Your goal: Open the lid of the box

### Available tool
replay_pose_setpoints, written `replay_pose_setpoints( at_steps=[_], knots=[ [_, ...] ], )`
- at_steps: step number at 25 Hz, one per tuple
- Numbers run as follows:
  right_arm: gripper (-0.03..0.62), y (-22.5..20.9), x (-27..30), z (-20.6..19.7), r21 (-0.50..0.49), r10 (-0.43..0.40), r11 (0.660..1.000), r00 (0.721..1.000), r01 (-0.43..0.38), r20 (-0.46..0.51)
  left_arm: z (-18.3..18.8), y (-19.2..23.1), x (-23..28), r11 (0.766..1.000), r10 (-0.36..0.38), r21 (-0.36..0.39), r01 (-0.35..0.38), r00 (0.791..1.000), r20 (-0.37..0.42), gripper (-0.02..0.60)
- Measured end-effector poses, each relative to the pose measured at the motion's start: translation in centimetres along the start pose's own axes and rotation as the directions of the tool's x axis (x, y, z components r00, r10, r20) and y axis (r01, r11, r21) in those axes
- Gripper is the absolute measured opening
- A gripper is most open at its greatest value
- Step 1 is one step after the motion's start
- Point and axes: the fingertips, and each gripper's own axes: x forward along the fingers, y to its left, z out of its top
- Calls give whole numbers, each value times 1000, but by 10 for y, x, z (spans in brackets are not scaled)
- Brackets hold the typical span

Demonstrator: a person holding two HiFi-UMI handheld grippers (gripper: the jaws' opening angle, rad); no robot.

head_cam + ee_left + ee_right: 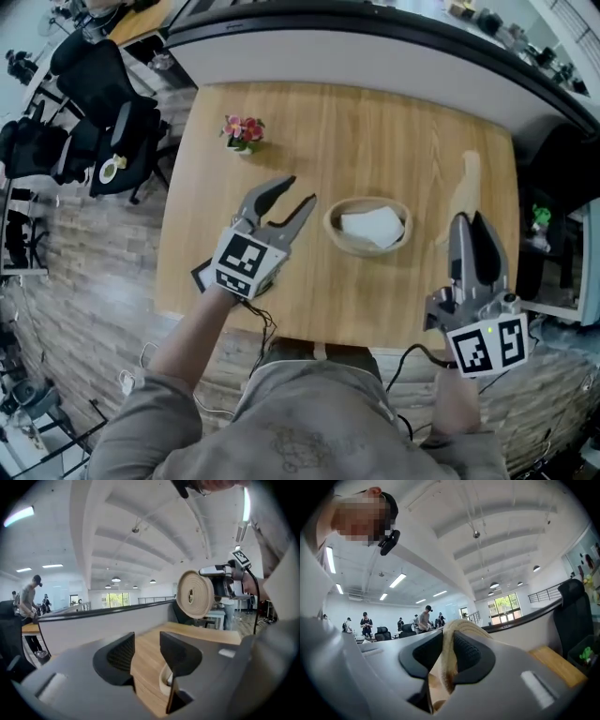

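The box [366, 251] stands uncovered at the middle of the table [375, 122], and a white folded sheet [373, 225] is exposed inside it. The lid [471, 178] is already off and is held raised on edge, apart from the box on its right. The opening is judged complete; only the setting down of the lid appears to be left. The jaws of the right gripper [472, 223] are clamped on the rim of the lid. The jaws of the left gripper [300, 190] are held partly apart with nothing gripped between them, just left of the box
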Motion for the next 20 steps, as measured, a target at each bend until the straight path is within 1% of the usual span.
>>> replay_pose_setpoints(
  at_steps=[1,3,5,7,10,13,16,18,20],
  knots=[
    [83,5,-4,12,-13,12,1000,1000,-12,22,19,2,-9,1000,17,8,-17,999,30,159],
    [83,16,-13,34,-36,28,999,998,-26,56,52,1,-28,999,38,32,-41,996,75,158],
    [83,27,-21,51,-67,33,997,996,-27,83,80,-3,-48,995,52,84,-61,993,107,155],
    [81,36,-29,64,-101,36,995,994,-25,105,104,-7,-66,987,73,134,-92,988,135,106],
    [83,47,-43,76,-116,46,993,992,-32,121,127,-17,-91,980,83,164,-110,983,164,101],
    [81,56,-57,79,-107,52,993,993,-40,110,140,-33,-113,977,57,190,-92,981,184,100],
    [83,64,-66,78,-96,58,994,994,-49,89,142,-46,-127,974,45,209,-85,981,190,100],
    [83,68,-71,73,-93,62,994,996,-55,71,135,-52,-131,981,53,173,-85,982,180,96],
    [81,72,-74,65,-86,62,995,997,-58,43,125,-57,-134,991,61,109,-79,985,162,80]
  ],
)
